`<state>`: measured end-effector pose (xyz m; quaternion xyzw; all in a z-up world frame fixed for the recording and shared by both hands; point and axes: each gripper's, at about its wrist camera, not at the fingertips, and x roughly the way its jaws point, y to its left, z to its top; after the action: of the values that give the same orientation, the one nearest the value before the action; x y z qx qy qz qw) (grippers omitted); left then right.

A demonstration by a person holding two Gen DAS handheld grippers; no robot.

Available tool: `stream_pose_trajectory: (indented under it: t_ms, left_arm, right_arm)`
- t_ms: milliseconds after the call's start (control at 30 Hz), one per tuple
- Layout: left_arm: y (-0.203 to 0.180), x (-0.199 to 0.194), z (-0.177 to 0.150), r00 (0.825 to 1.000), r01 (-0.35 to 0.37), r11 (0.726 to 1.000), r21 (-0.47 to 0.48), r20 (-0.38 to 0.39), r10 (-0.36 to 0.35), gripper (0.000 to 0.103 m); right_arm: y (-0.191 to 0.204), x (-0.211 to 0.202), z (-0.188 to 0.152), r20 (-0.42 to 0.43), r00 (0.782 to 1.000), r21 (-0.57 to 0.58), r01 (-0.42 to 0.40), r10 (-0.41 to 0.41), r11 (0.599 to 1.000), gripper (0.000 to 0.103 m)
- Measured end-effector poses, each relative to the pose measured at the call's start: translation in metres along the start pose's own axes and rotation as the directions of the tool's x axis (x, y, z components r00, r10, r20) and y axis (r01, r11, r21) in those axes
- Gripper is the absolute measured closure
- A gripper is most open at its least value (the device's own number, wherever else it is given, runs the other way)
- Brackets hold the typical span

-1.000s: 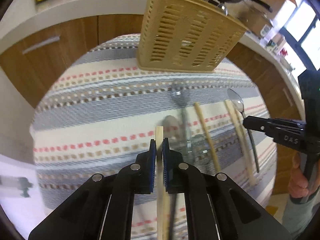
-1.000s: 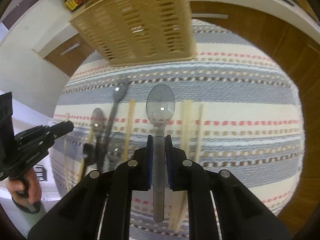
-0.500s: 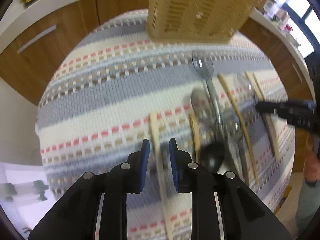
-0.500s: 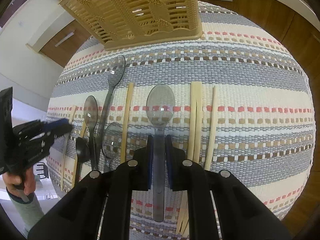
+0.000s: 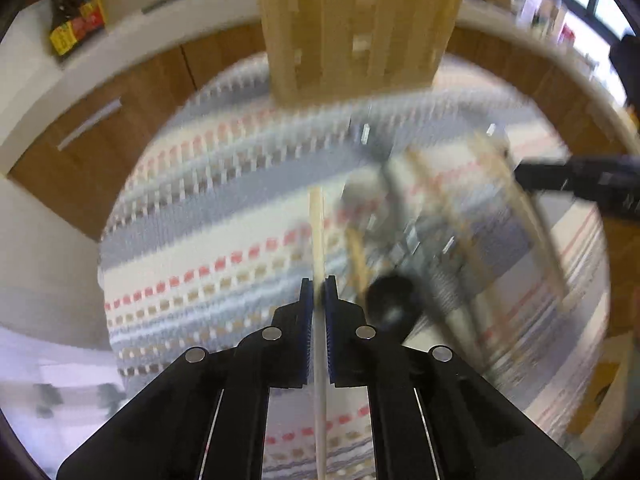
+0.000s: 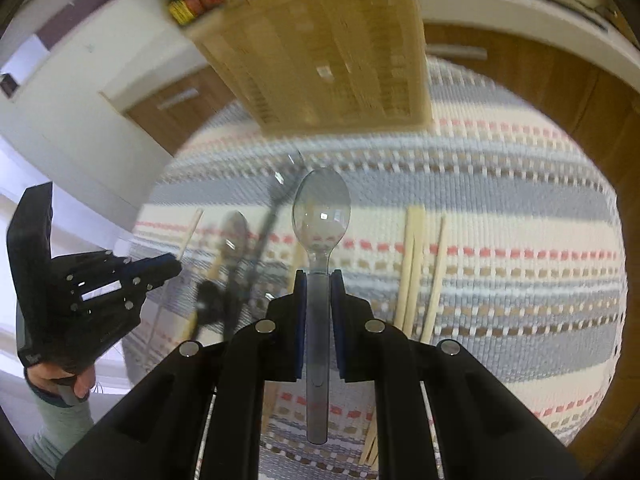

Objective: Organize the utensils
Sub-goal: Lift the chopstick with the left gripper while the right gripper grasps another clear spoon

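two claws loaded | left claw (image 5: 319, 294) just reclosed, pinching chopstick (image 5: 317, 232) | right claw (image 6: 319, 288) pinching clear spoon (image 6: 321, 216) | both to be kept clamped, lowered upright into basket (image 6: 328, 56)

1. The worktop (image 6: 520, 184) is covered by a woven striped cloth in grey, cream, red and tan.
2. A tan slotted basket (image 6: 332, 52) stands at the upper middle of the frame.
3. Wooden chopsticks (image 6: 414, 264) lie at centre right.
4. Grey plastic spoons (image 6: 234, 236) and a black spoon (image 6: 208, 300) lie at centre left.

wrist views, angled down, shared mat (image 5: 208, 240)
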<state>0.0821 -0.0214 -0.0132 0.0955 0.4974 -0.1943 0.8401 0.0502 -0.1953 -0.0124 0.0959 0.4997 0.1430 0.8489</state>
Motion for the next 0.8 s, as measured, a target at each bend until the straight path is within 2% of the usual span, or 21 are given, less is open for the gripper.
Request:
stream_pose_trajectory:
  t_ms: [100,133,267,400,533,600,667,800]
  left_arm:
    - [0.002,-0.03,0.016,0.994,0.032,0.999,-0.032,0.107,-0.029,0.099]
    - [0.003,-0.046,0.025,0.985,0.044,0.998,-0.035,0.166,-0.038,0.099]
    - [-0.002,-0.082,0.046,0.955,0.057,0.998,-0.036,0.294,-0.044,0.099]
    - [0.0,-0.111,0.079,0.906,0.081,0.996,-0.037,0.419,-0.058,0.099]
    - [-0.002,-0.126,0.111,0.854,0.094,0.995,-0.033,0.516,-0.063,0.099]
    - [-0.002,-0.123,0.13,0.821,0.096,0.995,-0.024,0.567,-0.066,0.099]
    - [-0.004,-0.12,0.146,0.799,0.103,0.994,-0.026,0.598,-0.067,0.099]
    - [0.002,-0.111,0.175,0.741,0.134,0.99,-0.031,0.666,-0.08,0.099]
  right_arm:
    - [0.004,-0.023,0.008,0.077,0.996,-0.026,-0.037,0.039,0.999,0.093]
    - [0.005,-0.029,0.011,0.099,0.995,-0.034,-0.031,0.034,0.999,0.093]
    - [0.011,-0.051,0.026,0.182,0.982,-0.068,-0.041,0.053,0.997,0.093]
    - [0.015,-0.073,0.048,0.27,0.96,-0.105,-0.047,0.074,0.993,0.093]
    - [0.016,-0.083,0.073,0.374,0.923,-0.129,-0.044,0.09,0.991,0.093]
    - [0.012,-0.09,0.087,0.433,0.899,-0.116,-0.02,0.069,0.993,0.093]
    - [0.006,-0.094,0.101,0.477,0.878,-0.091,0.006,0.039,0.996,0.093]
    - [-0.009,-0.093,0.135,0.547,0.837,-0.05,0.029,0.003,0.998,0.093]
